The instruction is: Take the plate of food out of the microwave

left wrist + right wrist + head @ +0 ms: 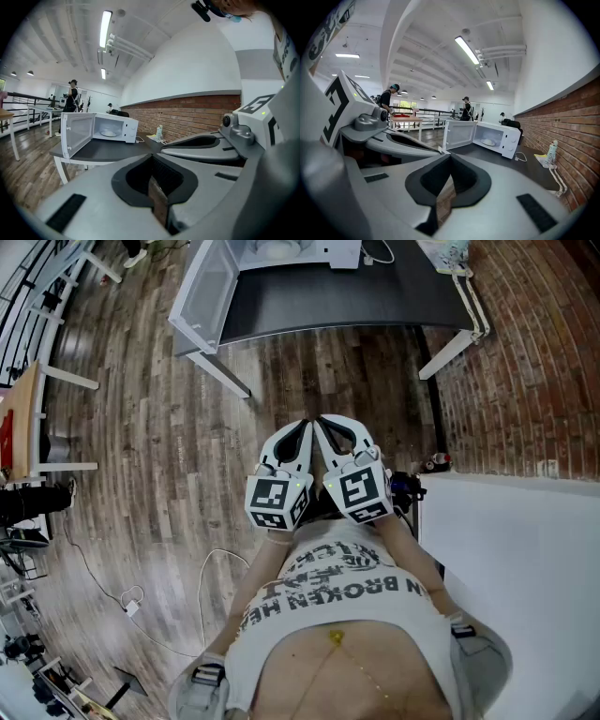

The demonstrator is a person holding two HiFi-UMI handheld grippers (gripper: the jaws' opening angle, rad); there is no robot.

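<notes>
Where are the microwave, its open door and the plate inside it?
microwave [510, 139]: right gripper view, on its white control panel.
door [459, 135]: right gripper view, middle of the open door's window.
plate [488, 142]: right gripper view, middle of the plate, inside the microwave.

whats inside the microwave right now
A white plate sits on the floor of the microwave, seen through its open door. A pale heap of food covers the plate's middle; what food it is cannot be told.
</notes>
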